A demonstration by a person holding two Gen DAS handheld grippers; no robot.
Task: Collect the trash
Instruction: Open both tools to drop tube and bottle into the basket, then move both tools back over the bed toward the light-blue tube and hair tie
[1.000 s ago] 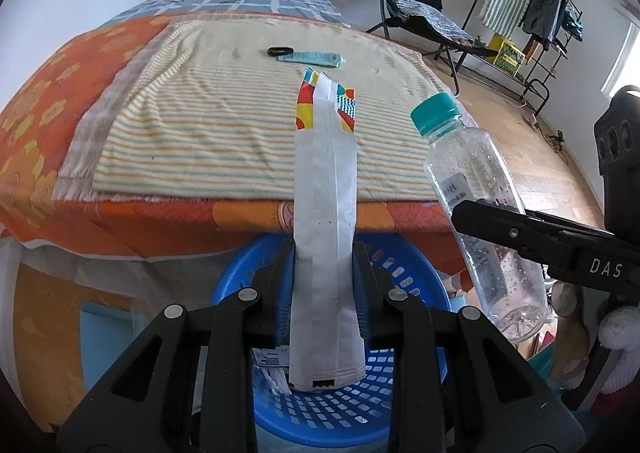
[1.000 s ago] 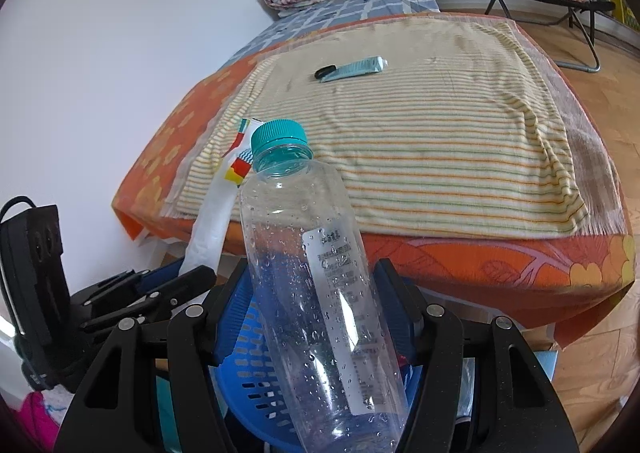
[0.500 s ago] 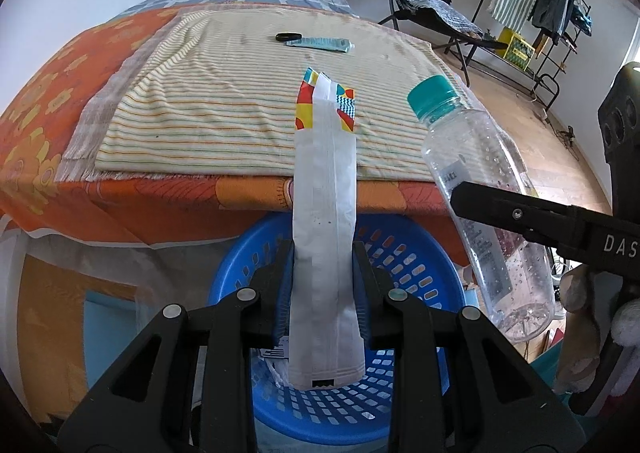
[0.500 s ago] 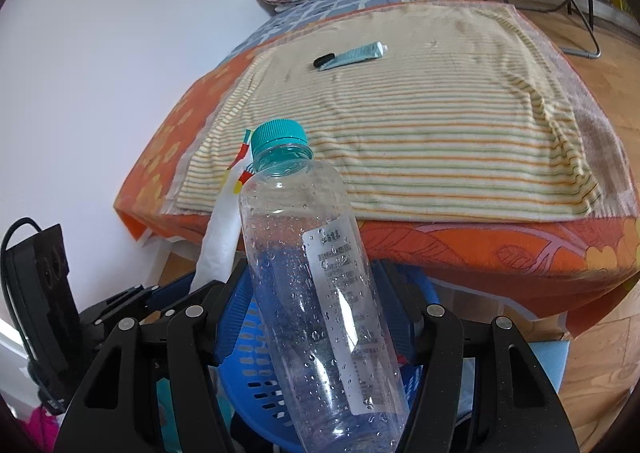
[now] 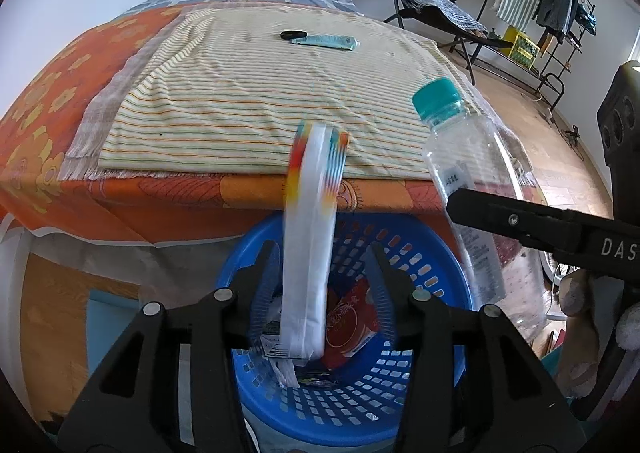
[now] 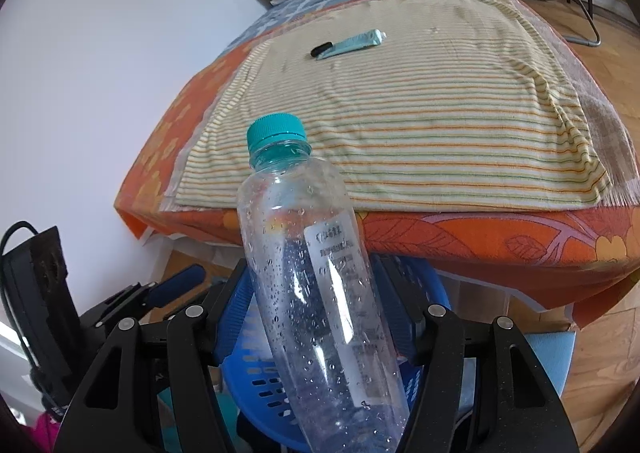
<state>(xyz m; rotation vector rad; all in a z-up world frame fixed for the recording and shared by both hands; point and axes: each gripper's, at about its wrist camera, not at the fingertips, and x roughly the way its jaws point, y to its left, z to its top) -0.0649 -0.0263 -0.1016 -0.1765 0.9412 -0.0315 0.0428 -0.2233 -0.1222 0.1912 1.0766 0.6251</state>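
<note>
Left gripper (image 5: 320,281): jaws have just been opening, pads clear of the white wrapper (image 5: 308,253), which slips free between them (blurred, apparently dropping).
Wrapper: long, flat, flimsy, with coloured top edge.
Basket (image 5: 436,249): blue perforated plastic, directly beneath both tools, set below the bed edge to catch drops.
Right gripper (image 6: 320,313): clamped on clear bottle (image 6: 316,273), teal cap up, over the basket; release judged next.
</note>
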